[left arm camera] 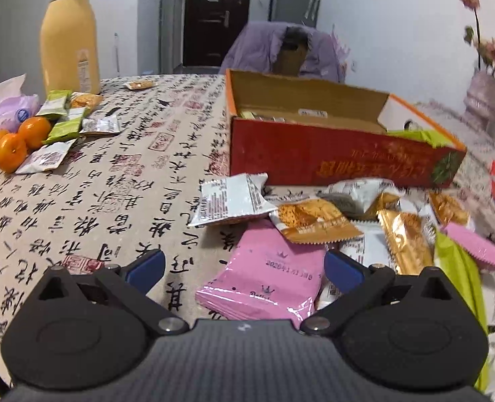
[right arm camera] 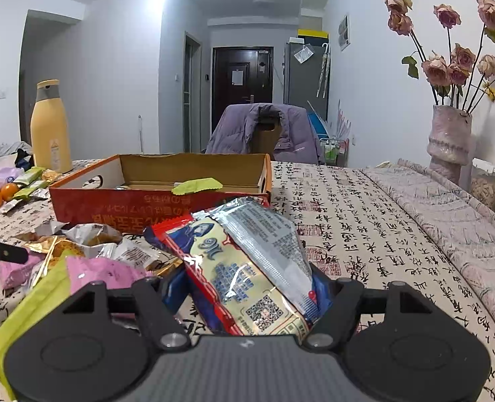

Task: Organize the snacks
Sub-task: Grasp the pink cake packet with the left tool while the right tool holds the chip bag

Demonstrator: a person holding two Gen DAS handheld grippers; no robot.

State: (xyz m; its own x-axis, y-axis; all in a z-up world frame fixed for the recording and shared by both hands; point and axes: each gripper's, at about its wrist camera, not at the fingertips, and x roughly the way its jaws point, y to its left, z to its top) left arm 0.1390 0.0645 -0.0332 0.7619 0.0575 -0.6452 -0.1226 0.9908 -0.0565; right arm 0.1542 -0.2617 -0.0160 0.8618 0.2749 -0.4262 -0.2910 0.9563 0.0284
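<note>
The right gripper (right arm camera: 247, 288) is pinching two glossy foil snack packs between its blue-padded fingers (right arm camera: 173, 289): a red-and-cream packet (right arm camera: 237, 274) with a printed square code, and a silver packet (right arm camera: 264, 231) lying against it. Both are standing up out of the grip, raised off the worktop (right arm camera: 347, 221), and their lower ends are hidden behind the gripper body.

The left gripper (left arm camera: 244, 264) is hovering with its fingers (left arm camera: 148, 264) spread wide, nothing pressed between them; a flat pink packet (left arm camera: 264, 278) with a crimped edge is lying on the cloth below the gap.

The worktop is wearing a cloth printed with black calligraphy and red seals. On it a shallow red cardboard box (left arm camera: 314, 157) is sitting open, brown inside, with one crumpled green wrapper (right arm camera: 197, 186) showing over its rim; whatever else is in it is too low to make out. In front of the box a loose heap of snack packets (left arm camera: 364, 214) is sprawling — gold, silver, pink and lime — overlapping too much to count.

At the far left three small oranges (left arm camera: 13, 144) are sitting beside a few green and silver sachets. One tall tan plastic bottle (left arm camera: 70, 37) with a grey collar is standing behind them. At the right one mottled pink vase (right arm camera: 449, 144) is holding dried roses, some of them cut off by the frame edge.
</note>
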